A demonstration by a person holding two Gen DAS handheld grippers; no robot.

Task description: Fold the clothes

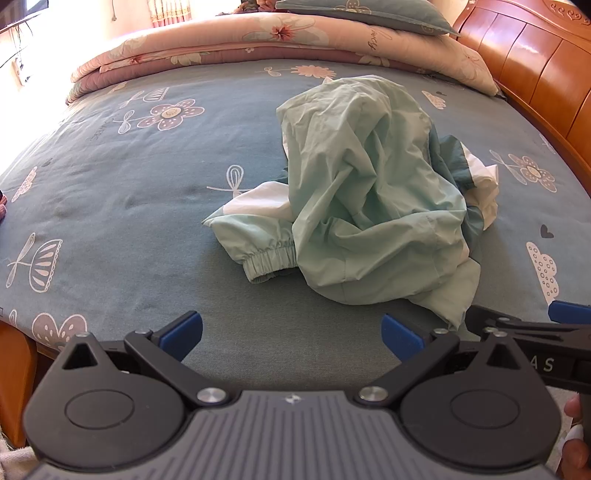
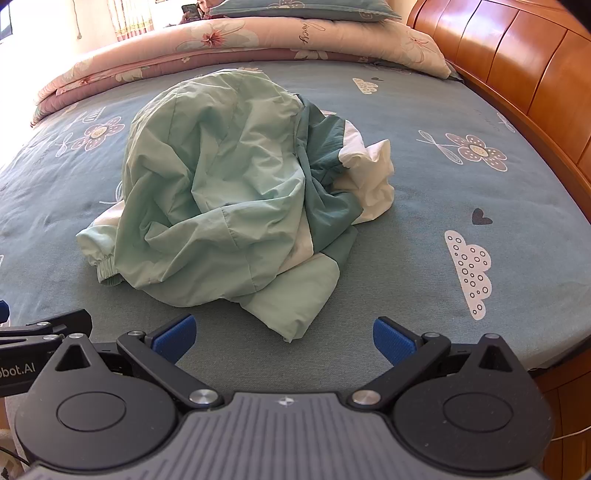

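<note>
Jacket: a mint-green jacket [image 2: 221,192] lies crumpled in a heap on the bed, with darker teal and white panels bunched along its right side; nothing has hold of it.
Cuff: one elastic cuff [image 1: 266,264] pokes out at the heap's near left edge, flat on the sheet.
Bed: a blue-grey sheet [image 2: 424,221] printed with flowers, clouds and small hearts covers it; the jacket sits about mid-bed.
Left gripper: the left gripper [image 1: 291,334] hovers low over the near edge of the bed, fingers [image 1: 183,334] spread wide with bare sheet between them, gripping nothing; the jacket's nearest corner ends just ahead of its right finger.
Right gripper: the right gripper [image 2: 284,336] is just beside the left one, its blue-padded fingers [image 2: 393,339] also wide apart and empty, the jacket's lowest flap just ahead of the gap.
Quilt: a folded pink floral quilt [image 2: 229,40] runs across the far end, with a teal pillow [image 2: 303,9] on top.
Headboard: a glossy wooden headboard [image 2: 517,66] runs down the right side.
</note>
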